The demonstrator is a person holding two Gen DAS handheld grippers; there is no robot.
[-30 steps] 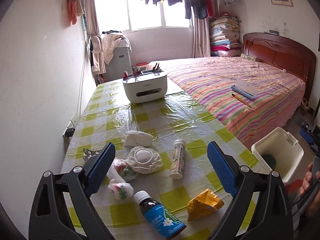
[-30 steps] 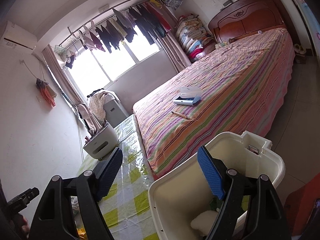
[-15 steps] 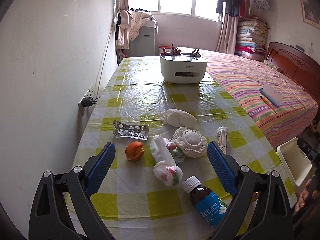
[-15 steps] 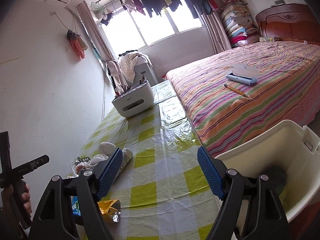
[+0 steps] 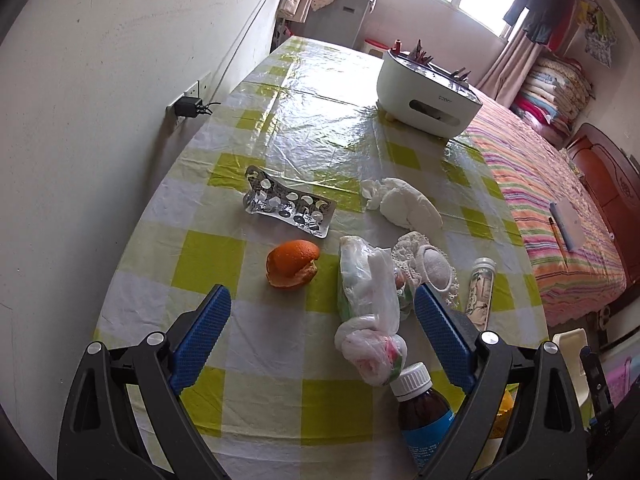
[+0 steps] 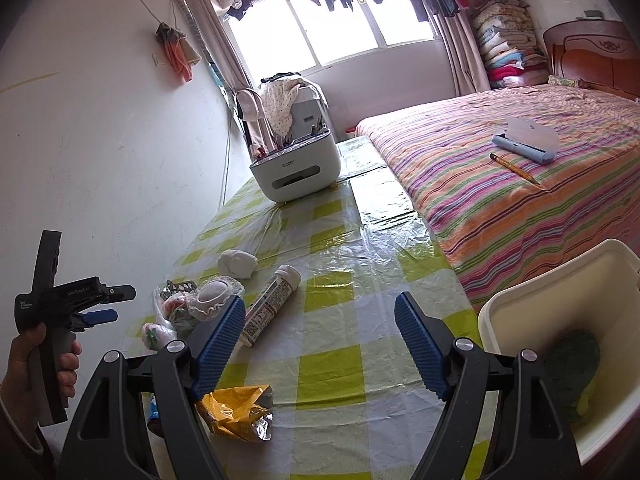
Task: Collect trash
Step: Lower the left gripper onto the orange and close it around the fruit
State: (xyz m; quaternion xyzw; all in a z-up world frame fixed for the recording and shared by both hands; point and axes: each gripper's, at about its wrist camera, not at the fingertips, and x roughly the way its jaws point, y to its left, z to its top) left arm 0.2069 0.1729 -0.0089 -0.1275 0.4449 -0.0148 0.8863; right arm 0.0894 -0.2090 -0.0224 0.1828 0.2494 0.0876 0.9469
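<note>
Both grippers hover over the checked table (image 5: 208,264) with fingers spread wide, pinching nothing: the left gripper (image 5: 320,332) above one knotted plastic bag (image 5: 370,312), the right gripper (image 6: 320,344) above bare cloth. Nearest lie one brown bottle (image 5: 424,412), cut off by a finger, and one yellow wrapper (image 6: 236,408). Farther on sit one orange peel (image 5: 293,263), one blister pack (image 5: 288,207), one tube (image 6: 272,304), one lacy foam net (image 5: 428,262) and one white wad (image 5: 408,208). One white bin (image 6: 532,300) stands off the table's right edge, its contents blurred. Open cloth stretches toward the white box (image 5: 428,100).
</note>
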